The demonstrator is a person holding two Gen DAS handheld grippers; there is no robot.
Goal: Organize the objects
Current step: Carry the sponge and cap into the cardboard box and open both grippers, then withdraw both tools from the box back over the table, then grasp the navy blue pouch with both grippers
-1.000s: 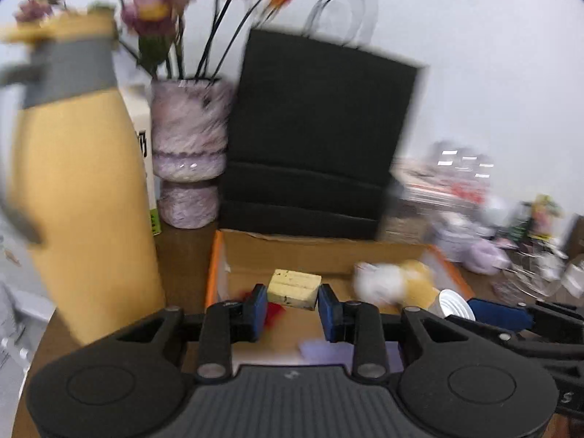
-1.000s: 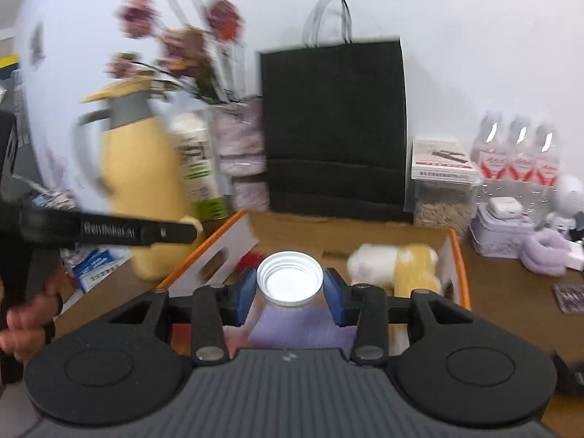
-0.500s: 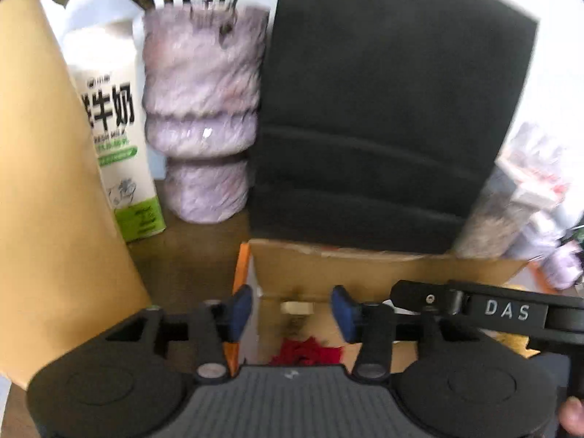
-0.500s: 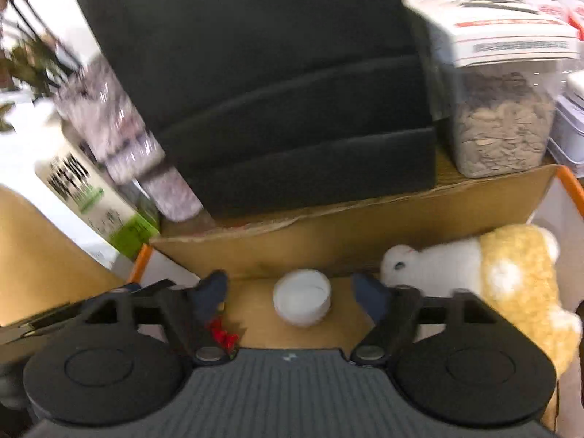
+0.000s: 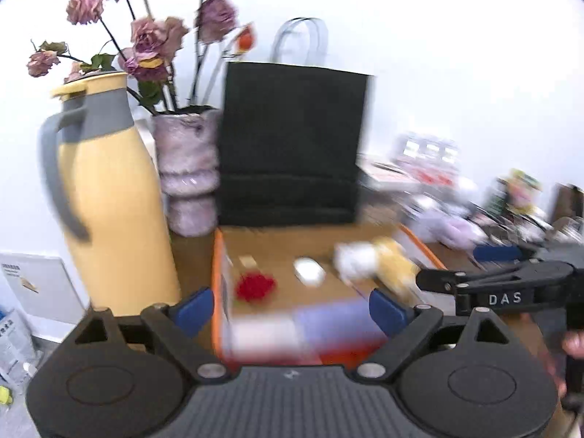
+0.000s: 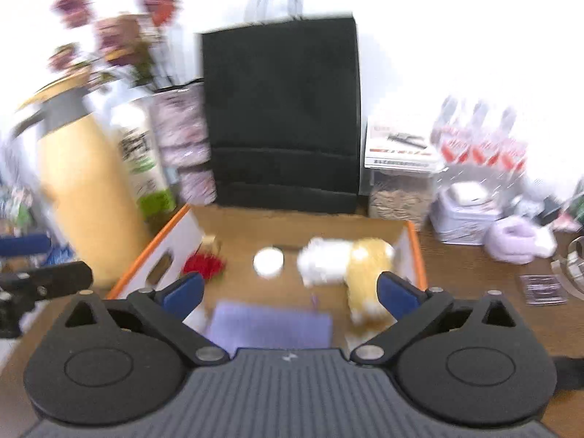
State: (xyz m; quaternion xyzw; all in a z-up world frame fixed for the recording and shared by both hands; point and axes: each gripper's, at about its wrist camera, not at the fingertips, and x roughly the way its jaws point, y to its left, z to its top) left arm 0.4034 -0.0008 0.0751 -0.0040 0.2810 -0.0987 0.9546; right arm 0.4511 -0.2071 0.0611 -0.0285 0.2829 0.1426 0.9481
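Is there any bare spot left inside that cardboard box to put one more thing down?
Yes: bare floor lies in the box between the red tuft and white cap, and along the back wall behind them. The right side is crowded by the plush toy; the near end holds a purple sheet.

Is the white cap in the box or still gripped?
In the box: white cap lies on the cardboard floor; right gripper is open, empty.

Yellow jug point(image 5: 109, 197), black bag point(image 5: 292, 146)
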